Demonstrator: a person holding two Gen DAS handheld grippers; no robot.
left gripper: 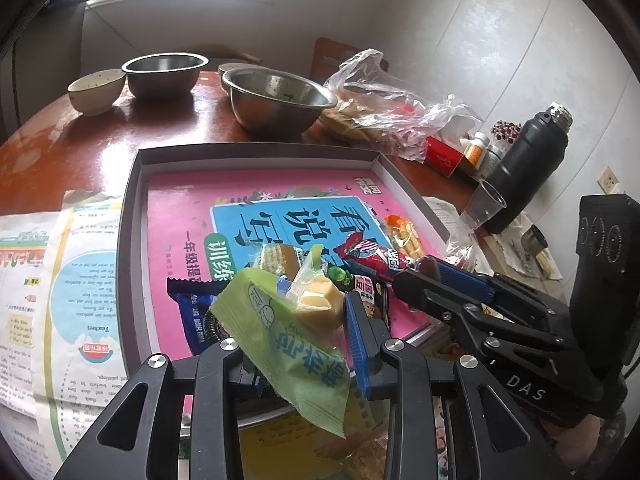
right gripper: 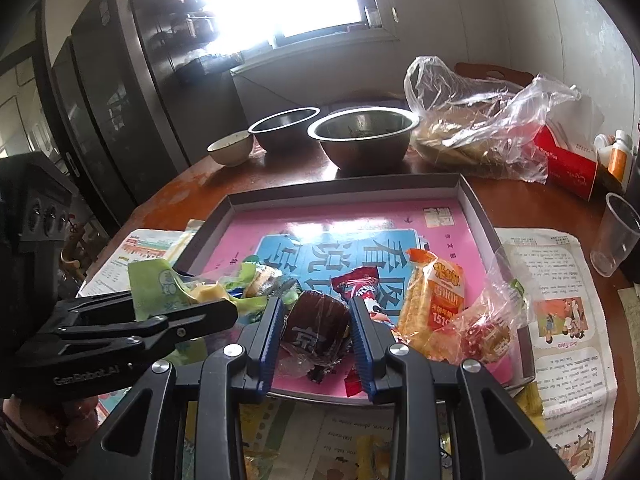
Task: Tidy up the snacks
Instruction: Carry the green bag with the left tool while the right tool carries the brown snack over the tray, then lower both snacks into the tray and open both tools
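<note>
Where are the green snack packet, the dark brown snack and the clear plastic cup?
green snack packet (left gripper: 280,344), left wrist view, middle of wrapper
dark brown snack (right gripper: 316,326), right wrist view, its front face
clear plastic cup (right gripper: 616,236), right wrist view, its side wall

My left black two-finger gripper with blue ribbed pads (left gripper: 304,312) tilts downward, its jaws clamped on a light green snack packet (left gripper: 288,344). My right black two-finger gripper with blue ribbed pads (right gripper: 314,320) also angles down, pads pressed on a dark brown wrapped snack (right gripper: 316,326). The right one sits at about three o'clock of the left. A fingertip-like patch, I think, shows under each handle.
</note>
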